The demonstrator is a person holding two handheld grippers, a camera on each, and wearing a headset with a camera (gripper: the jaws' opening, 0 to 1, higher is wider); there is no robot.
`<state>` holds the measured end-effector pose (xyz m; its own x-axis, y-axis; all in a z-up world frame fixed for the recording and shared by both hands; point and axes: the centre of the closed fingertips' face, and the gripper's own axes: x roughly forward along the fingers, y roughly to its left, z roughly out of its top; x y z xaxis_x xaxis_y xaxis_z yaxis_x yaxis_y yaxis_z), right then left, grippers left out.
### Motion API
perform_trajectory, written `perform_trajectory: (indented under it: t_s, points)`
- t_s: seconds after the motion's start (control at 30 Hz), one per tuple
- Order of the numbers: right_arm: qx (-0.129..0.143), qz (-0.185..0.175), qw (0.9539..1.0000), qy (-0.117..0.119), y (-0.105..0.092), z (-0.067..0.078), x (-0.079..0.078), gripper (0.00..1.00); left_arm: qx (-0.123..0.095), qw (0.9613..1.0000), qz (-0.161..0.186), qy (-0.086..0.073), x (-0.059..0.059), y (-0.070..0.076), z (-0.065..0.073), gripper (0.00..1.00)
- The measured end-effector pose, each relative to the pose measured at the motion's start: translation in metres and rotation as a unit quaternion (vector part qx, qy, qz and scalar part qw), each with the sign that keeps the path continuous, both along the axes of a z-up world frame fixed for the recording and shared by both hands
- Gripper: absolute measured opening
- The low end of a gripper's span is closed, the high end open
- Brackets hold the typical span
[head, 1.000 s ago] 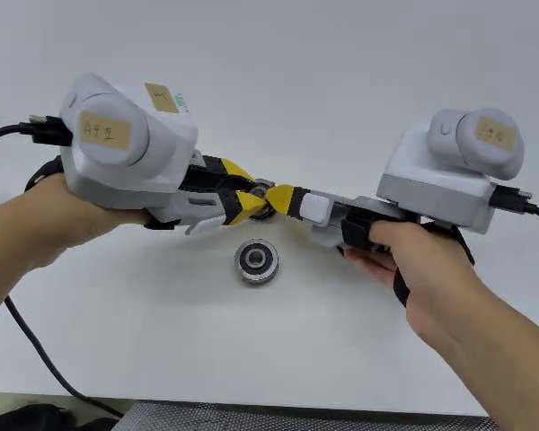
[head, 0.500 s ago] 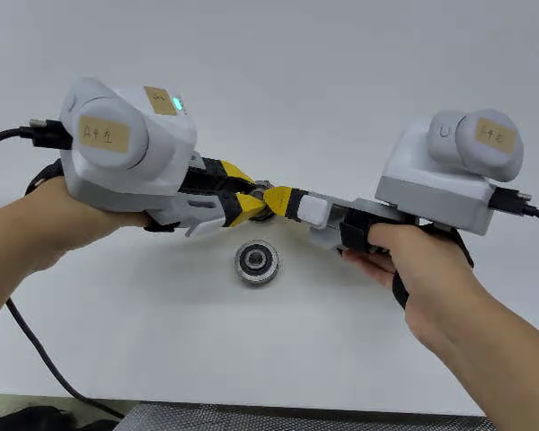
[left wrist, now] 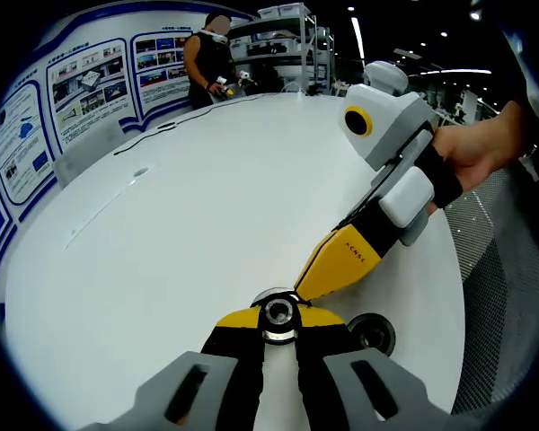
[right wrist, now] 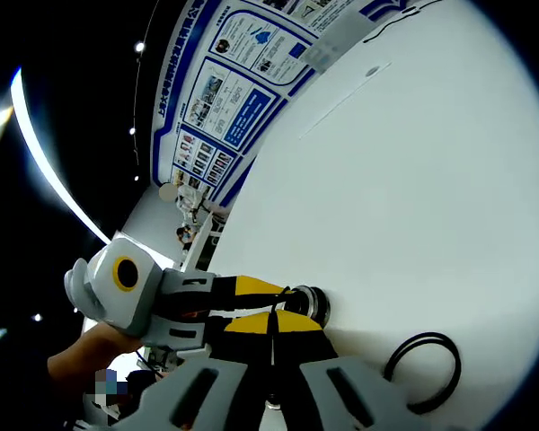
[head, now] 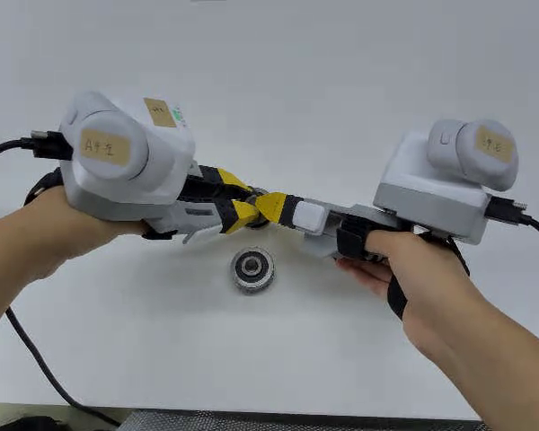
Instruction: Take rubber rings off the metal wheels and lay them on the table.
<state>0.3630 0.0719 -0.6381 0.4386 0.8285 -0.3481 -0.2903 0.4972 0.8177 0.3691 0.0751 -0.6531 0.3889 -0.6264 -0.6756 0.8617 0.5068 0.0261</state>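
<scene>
My left gripper [head: 244, 208] is shut on a small metal wheel [left wrist: 278, 316] and holds it above the white table [head: 341, 81]. My right gripper [head: 268, 206] comes in from the right, its yellow jaws shut at that wheel's rim [right wrist: 310, 303], pinching its black rubber ring. In the left gripper view the right gripper's yellow jaw tip [left wrist: 341, 260] touches the wheel. A second wheel [head: 252, 267] with its rubber ring on lies flat on the table just below the two grippers. A thin loose black ring [right wrist: 422, 368] lies on the table in the right gripper view.
The white table [left wrist: 207, 180] stretches far and bare beyond the grippers. A black cable [head: 36, 359] trails off the left gripper over the table's near edge. A person [left wrist: 211, 54] stands by shelves and wall posters beyond the far end.
Both grippers and the held wheel sit a little further left in the picture. Their grips look the same, and the wheel on the table has stayed put.
</scene>
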Motion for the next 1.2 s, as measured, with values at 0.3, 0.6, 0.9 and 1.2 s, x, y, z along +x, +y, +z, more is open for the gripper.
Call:
perform_trajectory:
  t_s: [0.3,0.6,0.9,1.2]
  points:
    - [0.001,-0.014,0.9998,0.015,-0.0021,-0.0023,0.0012,0.01,0.017,0.9998,-0.008,-0.004,0.0000,-0.0018,0.0004,0.13]
    - [0.005,-0.026,0.9993,0.025,-0.0045,-0.0034,0.0039,0.01,0.025,0.9996,-0.008,-0.008,0.0017,-0.0023,0.0006,0.13]
    - [0.009,-0.030,0.9991,0.028,-0.0025,-0.0022,0.0013,0.02,0.041,0.9989,-0.015,-0.018,0.0010,-0.0005,0.0015,0.14]
    - [0.019,-0.030,0.9989,0.032,0.0012,0.0018,0.0003,0.02,0.041,0.9988,-0.008,-0.026,0.0000,0.0059,0.0086,0.15]
